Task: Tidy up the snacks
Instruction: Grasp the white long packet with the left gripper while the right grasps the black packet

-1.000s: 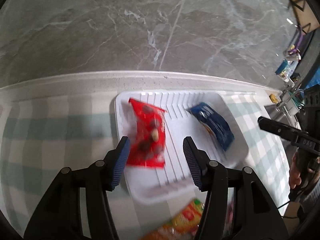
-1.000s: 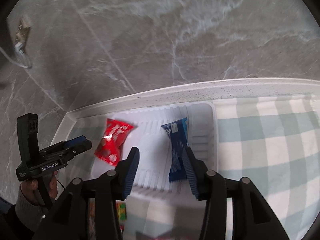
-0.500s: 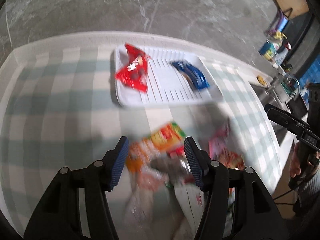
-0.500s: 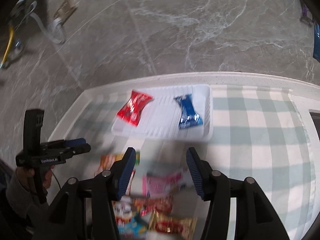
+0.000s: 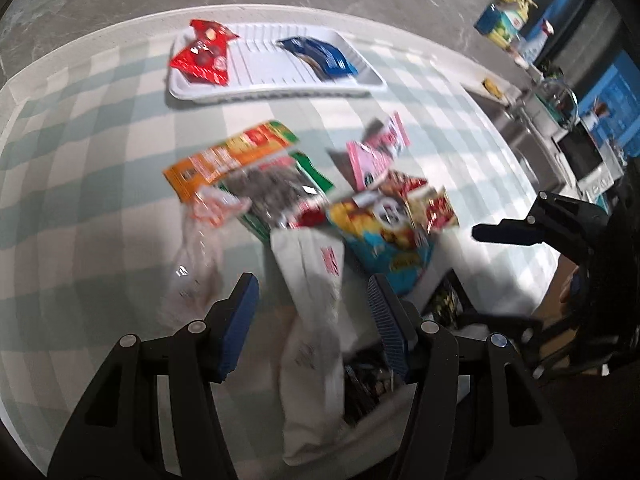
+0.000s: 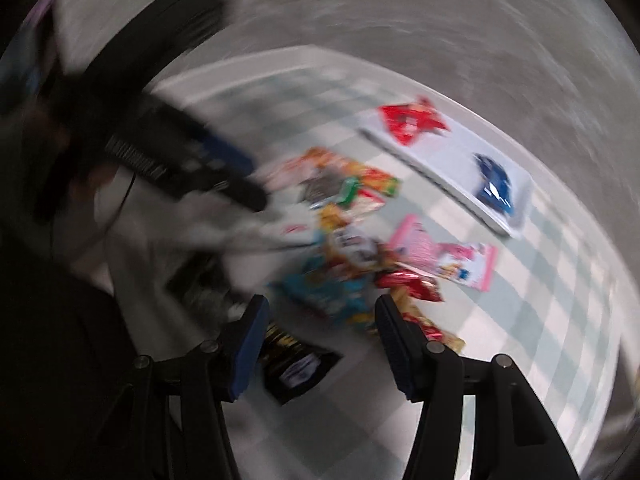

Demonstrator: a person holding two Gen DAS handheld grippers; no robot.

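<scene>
A white ribbed tray [image 5: 276, 93] at the far side of the checked cloth holds a red packet [image 5: 202, 58] on its left and a blue packet [image 5: 320, 56] on its right. Nearer lies a loose pile of snacks: an orange packet [image 5: 232, 156], a green-edged dark packet [image 5: 276, 188], a pink packet [image 5: 380, 148], a blue-and-yellow packet [image 5: 384, 236] and a long white packet [image 5: 312, 280]. My left gripper [image 5: 314, 292] hangs open above the white packet, gripping nothing. My right gripper [image 6: 320, 312] is open over the pile's near edge, its view heavily blurred.
A black packet [image 6: 300, 364] lies at the table's near edge under the right gripper. The other gripper [image 5: 520, 232] juts in from the right of the left wrist view. Bottles and boxes [image 5: 504, 24] stand on a counter beyond the table's right side. Grey marble floor lies past the far edge.
Both grippers have pulled back from the tray, where the red and blue packets stay, to above the snack pile. The right view has also rolled, so the tray now sits at upper right.
</scene>
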